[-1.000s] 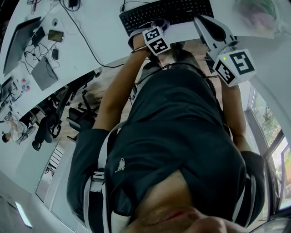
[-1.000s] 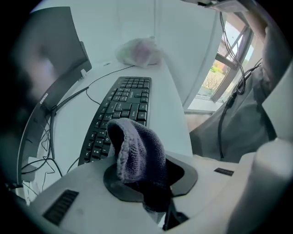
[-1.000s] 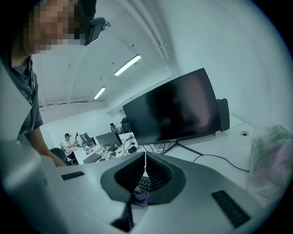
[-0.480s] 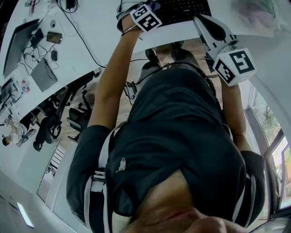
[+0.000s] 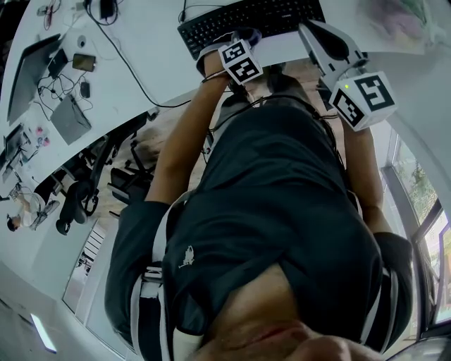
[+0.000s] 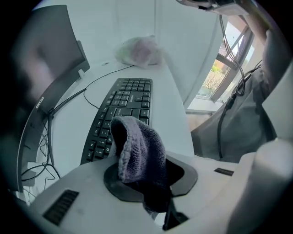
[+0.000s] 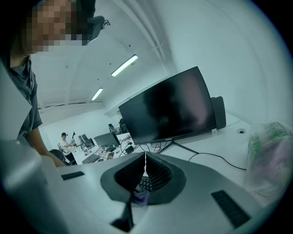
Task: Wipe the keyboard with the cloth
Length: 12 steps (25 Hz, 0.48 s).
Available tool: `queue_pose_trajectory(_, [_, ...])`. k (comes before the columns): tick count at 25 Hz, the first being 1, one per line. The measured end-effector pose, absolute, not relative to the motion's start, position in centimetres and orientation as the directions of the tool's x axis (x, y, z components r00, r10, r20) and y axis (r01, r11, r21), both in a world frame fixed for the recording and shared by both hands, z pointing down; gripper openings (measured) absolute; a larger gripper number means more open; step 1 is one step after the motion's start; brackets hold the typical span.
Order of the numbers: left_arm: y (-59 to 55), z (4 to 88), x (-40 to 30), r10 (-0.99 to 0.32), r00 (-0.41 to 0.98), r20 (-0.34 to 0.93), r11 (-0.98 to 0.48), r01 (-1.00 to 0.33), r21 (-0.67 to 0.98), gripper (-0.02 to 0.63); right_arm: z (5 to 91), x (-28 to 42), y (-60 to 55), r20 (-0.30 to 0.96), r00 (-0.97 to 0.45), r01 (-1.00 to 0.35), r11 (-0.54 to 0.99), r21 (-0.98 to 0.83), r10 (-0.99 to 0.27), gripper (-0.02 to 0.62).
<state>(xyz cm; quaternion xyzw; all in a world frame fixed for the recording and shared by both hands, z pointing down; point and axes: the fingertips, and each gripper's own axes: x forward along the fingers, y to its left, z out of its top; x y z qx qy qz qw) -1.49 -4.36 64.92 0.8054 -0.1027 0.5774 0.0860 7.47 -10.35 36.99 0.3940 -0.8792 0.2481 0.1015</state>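
A black keyboard [image 5: 257, 20] lies on the white desk [image 5: 155, 63] near its front edge. My left gripper [image 5: 243, 39] hangs over the keyboard's near left part, shut on a purple-grey cloth [image 6: 137, 148]. In the left gripper view the cloth bulges up out of the jaws, with the keyboard [image 6: 121, 107] stretching away beyond it. My right gripper [image 5: 310, 32] is held at the keyboard's right end, above the desk edge. Its jaws meet tip to tip in the right gripper view [image 7: 145, 161], with nothing between them.
A dark curved monitor [image 7: 169, 107] stands behind the keyboard, its cable running across the desk. A crumpled plastic bag [image 5: 398, 21] lies at the right. Cables, a phone and laptops [image 5: 67, 113] crowd the left. Office chairs [image 5: 77, 197] stand below the desk edge.
The left gripper swept with the cloth out across the keyboard, away from me, then came back toward its near edge. The right gripper stayed where it was.
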Motion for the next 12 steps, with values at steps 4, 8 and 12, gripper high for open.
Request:
queue_pose_trajectory(4, [-8.6,64.3,-1.8,-0.114,0.304,0.946,-0.959,-0.283,-0.025,0.067,37.1,7.5,-10.3,0.374,-0.673,-0.739,0.571,-0.357,-0.637,0.011])
queue_pose_trajectory(8, [-13.8,63.9,-2.6,-0.158,0.281,0.947,-0.941,-0.334,-0.058,0.067,37.4,7.8,-10.2,0.378,-0.671,-0.742,0.567,-0.358,-0.638,0.011])
queue_pose_trajectory(12, [-12.1,64.0,-1.6,-0.11,0.272,0.956,-0.958,-0.285,-0.03,0.067,37.4,8.4,-10.0,0.377,-0.664,-0.747,0.558,-0.36,-0.646,0.011])
